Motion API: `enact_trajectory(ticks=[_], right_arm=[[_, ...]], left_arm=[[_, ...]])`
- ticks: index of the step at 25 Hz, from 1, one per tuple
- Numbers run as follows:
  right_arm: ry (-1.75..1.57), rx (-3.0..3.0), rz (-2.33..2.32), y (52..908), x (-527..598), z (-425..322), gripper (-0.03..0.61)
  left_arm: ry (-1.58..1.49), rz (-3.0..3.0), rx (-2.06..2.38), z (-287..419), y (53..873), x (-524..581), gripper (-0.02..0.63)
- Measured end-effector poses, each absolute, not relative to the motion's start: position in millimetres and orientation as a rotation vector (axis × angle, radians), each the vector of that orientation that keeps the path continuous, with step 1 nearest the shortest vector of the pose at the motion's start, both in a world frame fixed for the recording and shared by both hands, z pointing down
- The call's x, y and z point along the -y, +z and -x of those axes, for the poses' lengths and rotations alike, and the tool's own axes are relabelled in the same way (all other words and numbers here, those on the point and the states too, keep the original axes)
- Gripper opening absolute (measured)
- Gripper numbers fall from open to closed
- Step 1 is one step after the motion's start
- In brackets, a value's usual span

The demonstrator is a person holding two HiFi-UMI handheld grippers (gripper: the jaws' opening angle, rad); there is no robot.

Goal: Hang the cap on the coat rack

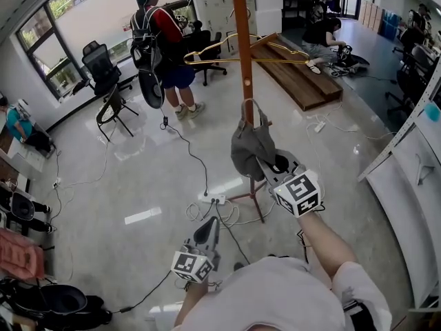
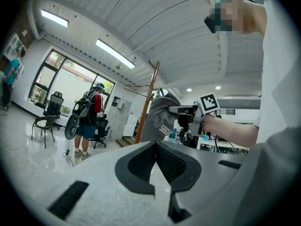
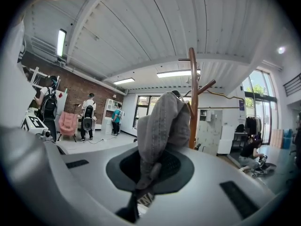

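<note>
A grey cap (image 1: 250,148) hangs against the brown pole of the coat rack (image 1: 241,40), its top strap looped up beside the pole. Whether it rests on a peg I cannot tell. My right gripper (image 1: 275,165) is shut on the cap's lower edge. In the right gripper view the cap (image 3: 162,121) rises from between the jaws in front of the pole (image 3: 193,98). My left gripper (image 1: 208,234) hangs low and to the left of the rack, shut and empty. In the left gripper view its pads meet at the tip (image 2: 155,145), with the cap (image 2: 159,121) and the right gripper (image 2: 182,110) beyond.
A person with a backpack (image 1: 160,43) stands at the back left near office chairs (image 1: 110,105). A power strip (image 1: 217,200) and cables lie by the rack's foot. A wire hanger (image 1: 275,52) and wooden planks (image 1: 300,78) lie behind the pole. A white shelf (image 1: 406,205) runs along the right.
</note>
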State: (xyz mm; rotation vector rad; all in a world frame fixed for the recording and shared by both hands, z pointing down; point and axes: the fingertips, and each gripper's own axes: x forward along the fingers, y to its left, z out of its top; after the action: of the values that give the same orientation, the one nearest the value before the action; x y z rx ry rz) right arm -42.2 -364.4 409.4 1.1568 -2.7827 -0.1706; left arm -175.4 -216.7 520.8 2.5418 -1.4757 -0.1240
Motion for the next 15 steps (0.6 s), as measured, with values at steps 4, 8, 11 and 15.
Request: enact_trajectory(ticks=[4, 8, 11, 15], right_arm=[[-0.155, 2.777, -1.194, 403.4, 384.8, 41.7, 0.021], [-0.168, 2.763, -1.216, 398.5, 405.9, 45.6, 0.021], [-0.179, 2.751, -1.232, 396.0, 419.1, 45.5, 0.021], [-0.176, 2.730, -1.253, 398.2, 434.1, 43.8, 0.021]], left_arm=[[-0.114, -2.535, 1.481, 176.6, 522.5, 218.8, 0.009], [-0.109, -2.533, 1.479, 177.1, 522.7, 222.9, 0.009], [-0.108, -2.528, 1.483, 177.9, 522.9, 223.9, 0.009], [-0.103, -2.520, 1.495, 181.4, 524.0, 225.2, 0.009]])
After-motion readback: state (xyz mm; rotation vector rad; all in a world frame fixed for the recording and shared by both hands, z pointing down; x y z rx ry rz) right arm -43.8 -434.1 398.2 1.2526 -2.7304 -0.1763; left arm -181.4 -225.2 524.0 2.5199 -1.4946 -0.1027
